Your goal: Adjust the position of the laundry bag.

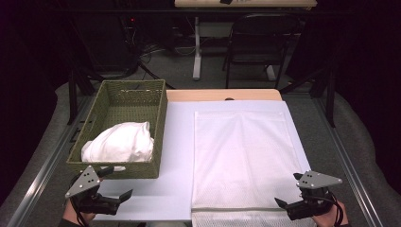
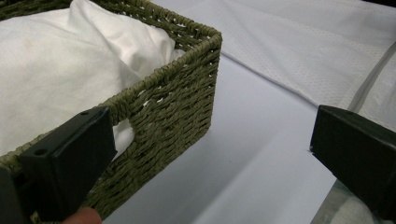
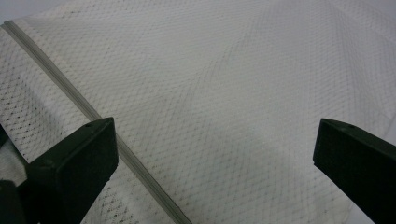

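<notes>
A white mesh bag (image 1: 243,158) lies flat on the pale table (image 1: 177,142), its zipper strip (image 1: 236,208) near the front edge. To its left stands a green woven basket (image 1: 158,120) holding a bunched white cloth (image 1: 120,142). My left gripper (image 1: 116,182) hangs open just in front of the basket's near right corner (image 2: 205,70), nothing between its jaws. My right gripper (image 1: 289,191) is open over the bag's near right corner, jaws wide above the mesh (image 3: 224,93) and the zipper strip (image 3: 93,114).
A black folding chair (image 1: 260,40) and a white table leg (image 1: 196,47) stand on the grey floor beyond the table. A wooden board edge (image 1: 222,94) shows at the table's far side. Metal rails (image 1: 42,165) run along both sides.
</notes>
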The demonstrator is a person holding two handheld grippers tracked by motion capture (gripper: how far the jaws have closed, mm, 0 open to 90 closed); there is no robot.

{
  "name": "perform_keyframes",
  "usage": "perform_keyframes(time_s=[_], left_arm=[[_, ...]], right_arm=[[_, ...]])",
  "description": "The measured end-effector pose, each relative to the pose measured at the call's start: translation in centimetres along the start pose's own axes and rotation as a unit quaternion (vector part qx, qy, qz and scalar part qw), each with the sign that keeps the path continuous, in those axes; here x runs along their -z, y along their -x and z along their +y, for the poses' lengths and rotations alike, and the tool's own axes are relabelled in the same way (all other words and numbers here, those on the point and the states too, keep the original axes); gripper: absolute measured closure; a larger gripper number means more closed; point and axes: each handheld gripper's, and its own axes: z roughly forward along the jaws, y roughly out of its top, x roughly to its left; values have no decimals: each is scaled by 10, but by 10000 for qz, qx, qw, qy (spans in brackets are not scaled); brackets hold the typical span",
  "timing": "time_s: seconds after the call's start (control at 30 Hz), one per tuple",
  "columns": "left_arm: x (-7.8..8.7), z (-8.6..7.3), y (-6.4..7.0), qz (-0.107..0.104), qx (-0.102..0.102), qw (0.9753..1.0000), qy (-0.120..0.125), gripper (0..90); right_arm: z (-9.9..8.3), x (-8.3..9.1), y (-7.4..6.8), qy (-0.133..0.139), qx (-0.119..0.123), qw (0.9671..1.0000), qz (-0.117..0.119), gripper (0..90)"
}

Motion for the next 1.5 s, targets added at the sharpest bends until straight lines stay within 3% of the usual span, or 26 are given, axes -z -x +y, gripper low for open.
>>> perform_keyframes(time_s=[0.17,0.47,0.73,0.8,0.93,1.33,1.43,1.5], left_arm=[[-1,2,4,60,-61,9999,-86,0],[-6,5,8,-14,-40,9998,-198,0],[-11,11,17,-57,-127,9992,-365,0],[-13,13,21,-34,-144,9991,-404,0],[-19,16,27,-185,-79,9985,-510,2],[-41,27,44,-412,-230,9964,-707,16],[-49,29,49,-585,-233,9939,-902,18],[-56,30,55,-656,-271,9922,-1024,21]], right_arm=[[0,-1,3,-87,-125,9999,-22,0],[0,-2,4,-141,-200,9997,-71,0],[-2,-4,8,-417,-398,9980,-272,2],[-2,-5,8,-490,-546,9969,-284,0],[-2,-8,12,-610,-695,9950,-369,0],[-4,-18,28,-955,-1075,9876,-636,0],[-4,-21,31,-1001,-1151,9860,-668,0],[-4,-21,32,-919,-1103,9872,-686,0]])
